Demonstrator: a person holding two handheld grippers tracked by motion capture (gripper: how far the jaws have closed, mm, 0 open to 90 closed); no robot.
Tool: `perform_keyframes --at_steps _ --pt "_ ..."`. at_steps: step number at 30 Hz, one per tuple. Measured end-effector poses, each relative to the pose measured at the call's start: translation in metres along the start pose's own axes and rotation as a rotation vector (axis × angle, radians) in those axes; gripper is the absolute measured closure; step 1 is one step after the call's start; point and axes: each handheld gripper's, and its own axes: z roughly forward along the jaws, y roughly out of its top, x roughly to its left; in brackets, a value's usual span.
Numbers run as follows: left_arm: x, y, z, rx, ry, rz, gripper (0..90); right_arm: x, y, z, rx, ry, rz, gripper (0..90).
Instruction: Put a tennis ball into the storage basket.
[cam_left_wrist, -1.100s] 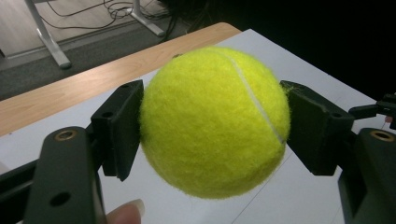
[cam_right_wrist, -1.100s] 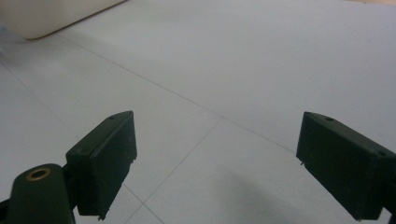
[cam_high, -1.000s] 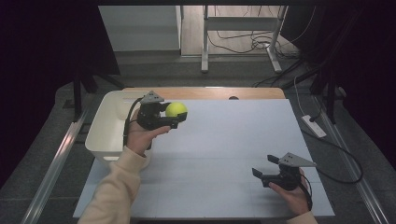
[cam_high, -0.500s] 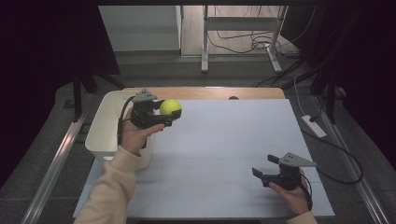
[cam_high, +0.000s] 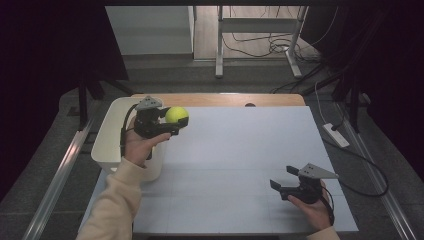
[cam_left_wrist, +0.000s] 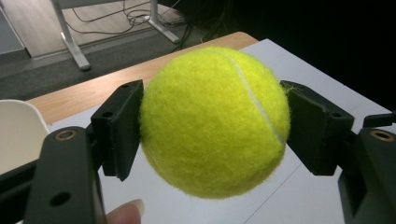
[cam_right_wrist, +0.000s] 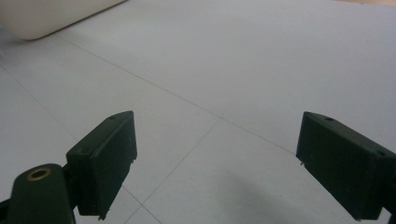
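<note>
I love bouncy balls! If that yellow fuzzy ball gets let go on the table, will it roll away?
Probably yes: the tennis ball is round, and the white table top looks flat and smooth, so it could roll or bounce off. Its fuzzy felt likely helps the left gripper hold it without slipping. It seems light, since two small pads carry it.

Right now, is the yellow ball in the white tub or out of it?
Out. The left gripper is shut on the tennis ball, holding it up beside the white tub, above the table.
</note>
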Motion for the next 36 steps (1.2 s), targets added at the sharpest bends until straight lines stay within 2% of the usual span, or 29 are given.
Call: perform_keyframes --at_steps 12,22,36 --pt "0.010 -0.004 -0.008 -0.006 0.030 -0.014 27.2 0.000 0.000 0.000 0.004 0.000 0.001 12.3" --pt "0.024 -0.008 -0.016 0.001 0.086 -0.038 27.1 0.000 0.000 0.001 0.003 -0.001 -0.003 12.3" --pt "0.037 -0.014 -0.027 0.000 0.117 -0.067 27.2 0.001 0.000 0.001 0.004 0.000 -0.004 12.3"
